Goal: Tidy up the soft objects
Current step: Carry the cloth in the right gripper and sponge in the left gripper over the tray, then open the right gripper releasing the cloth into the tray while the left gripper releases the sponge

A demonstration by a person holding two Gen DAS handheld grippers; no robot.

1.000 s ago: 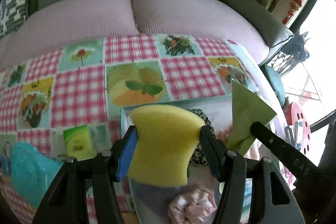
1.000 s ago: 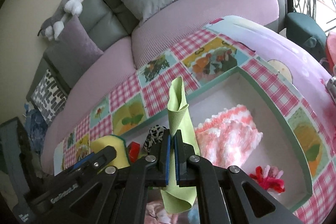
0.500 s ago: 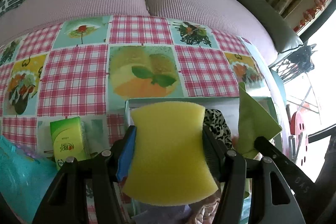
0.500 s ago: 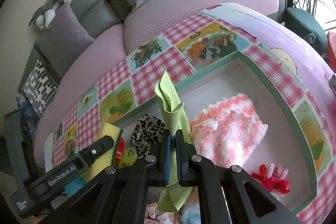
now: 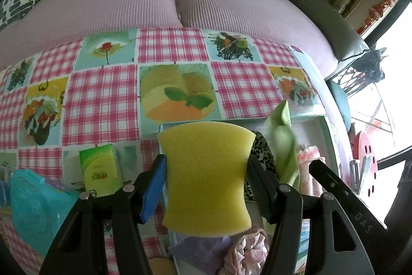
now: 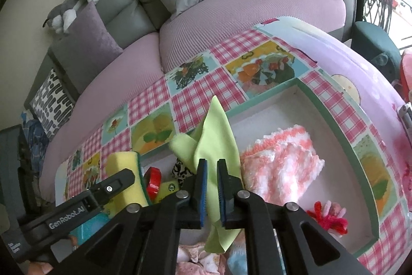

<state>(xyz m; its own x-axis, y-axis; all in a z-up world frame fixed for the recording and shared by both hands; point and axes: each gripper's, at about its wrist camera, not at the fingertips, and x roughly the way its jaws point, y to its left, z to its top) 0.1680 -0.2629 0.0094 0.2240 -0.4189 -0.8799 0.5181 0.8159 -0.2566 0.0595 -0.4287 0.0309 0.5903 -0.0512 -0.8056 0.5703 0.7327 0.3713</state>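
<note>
The left tool squeezes a yellow sponge above the box, while the right tool's jaws are opening, a green cloth between them.

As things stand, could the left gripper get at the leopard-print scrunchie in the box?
Probably not yet: the left gripper is shut on the yellow sponge, which fills its jaws. The leopard-print scrunchie lies just beyond, otherwise uncovered.
</note>
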